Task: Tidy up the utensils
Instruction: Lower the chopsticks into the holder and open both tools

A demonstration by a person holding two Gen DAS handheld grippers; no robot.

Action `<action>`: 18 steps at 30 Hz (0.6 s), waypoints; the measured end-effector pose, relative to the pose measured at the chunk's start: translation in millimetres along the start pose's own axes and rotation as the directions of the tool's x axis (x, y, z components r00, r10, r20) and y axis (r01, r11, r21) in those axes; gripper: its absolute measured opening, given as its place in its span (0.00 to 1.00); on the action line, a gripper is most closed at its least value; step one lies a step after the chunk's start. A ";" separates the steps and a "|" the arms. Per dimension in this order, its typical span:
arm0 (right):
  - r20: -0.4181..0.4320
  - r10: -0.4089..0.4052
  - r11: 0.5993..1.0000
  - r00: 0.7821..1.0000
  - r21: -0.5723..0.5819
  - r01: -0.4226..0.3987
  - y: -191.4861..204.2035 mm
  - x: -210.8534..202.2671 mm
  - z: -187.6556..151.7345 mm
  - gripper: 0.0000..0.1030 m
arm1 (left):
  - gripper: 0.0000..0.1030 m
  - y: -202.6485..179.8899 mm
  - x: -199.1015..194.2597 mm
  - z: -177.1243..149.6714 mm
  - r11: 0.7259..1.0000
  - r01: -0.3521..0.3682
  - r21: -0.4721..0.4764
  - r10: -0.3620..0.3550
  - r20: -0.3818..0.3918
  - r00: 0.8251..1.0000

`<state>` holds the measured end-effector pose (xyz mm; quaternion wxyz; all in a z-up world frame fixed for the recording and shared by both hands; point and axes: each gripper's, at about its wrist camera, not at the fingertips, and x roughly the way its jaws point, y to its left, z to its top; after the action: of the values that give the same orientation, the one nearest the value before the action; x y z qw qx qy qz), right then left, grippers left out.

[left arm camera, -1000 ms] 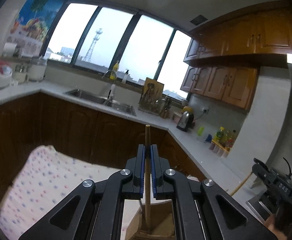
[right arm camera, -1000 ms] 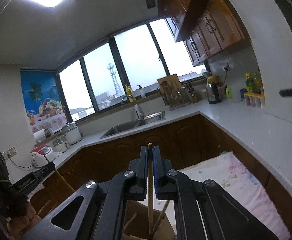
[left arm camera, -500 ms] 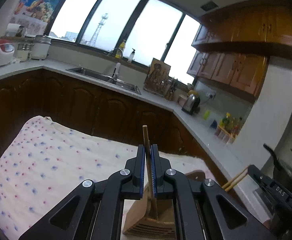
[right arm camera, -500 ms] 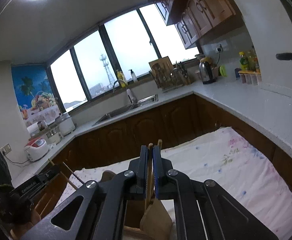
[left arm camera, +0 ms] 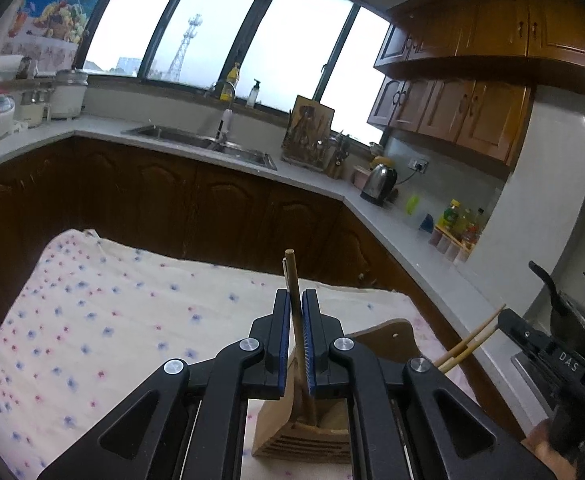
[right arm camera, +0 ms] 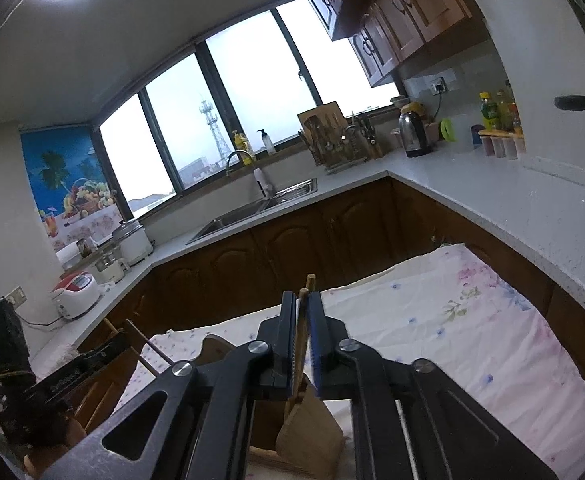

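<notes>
Chopstick [left arm camera: 292, 276] of pale wood stands between the blue pads of the left hand-held gripper [left arm camera: 295, 300], leaning a little to the right, its top rising clear above the fingertips. Its lower end goes down into the wooden utensil holder [left arm camera: 388, 340] just beneath the jaws. The jaws are almost together around it and have just eased open a trifle; the stick is still between them. The holder stands on a flowered cloth [left arm camera: 112, 320] that covers the surface below.

In the right wrist view the right hand-held gripper [right arm camera: 301, 300] is likewise closed nearly tight about a second chopstick [right arm camera: 302, 320]. These jaws too have just loosened slightly, with a thin sliver of light along the stick's left side. This stick also runs down into the holder [right arm camera: 308, 436]. Another stick tip [right arm camera: 311, 280] shows just behind it; I cannot tell what carries it.

Each hand-held gripper appears at the edge of the other's view, with stick ends [left arm camera: 472, 344] poking out beyond it.

Beyond the cloth, a kitchen worktop [left arm camera: 312, 184] runs under the windows and carries a sink [left arm camera: 204, 144] and a kettle [left arm camera: 378, 184]
</notes>
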<state>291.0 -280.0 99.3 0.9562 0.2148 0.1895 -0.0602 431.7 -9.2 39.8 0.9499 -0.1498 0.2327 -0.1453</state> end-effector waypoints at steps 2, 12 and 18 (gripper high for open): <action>-0.005 0.008 1.000 1.000 0.010 -0.008 -0.7 -1.9 0.6 0.25 | 0.19 3.2 -1.4 1.9 1.000 -0.003 -0.007 0.003 -0.012 1.000; 0.034 0.046 0.998 0.998 0.041 -0.048 -9.6 -45.1 -3.2 0.81 | 0.74 12.5 -45.0 -11.7 0.998 -0.034 -0.043 0.034 0.005 0.999; 0.004 0.046 0.998 0.999 0.035 -0.046 -15.0 -79.0 -21.9 0.84 | 0.77 19.4 -92.7 -42.2 0.996 -0.084 -0.042 0.083 -0.033 0.996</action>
<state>208.0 -281.3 105.9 0.9537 0.2358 0.1820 -0.0420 336.5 31.3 34.2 0.9479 -0.1583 0.2568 -0.1025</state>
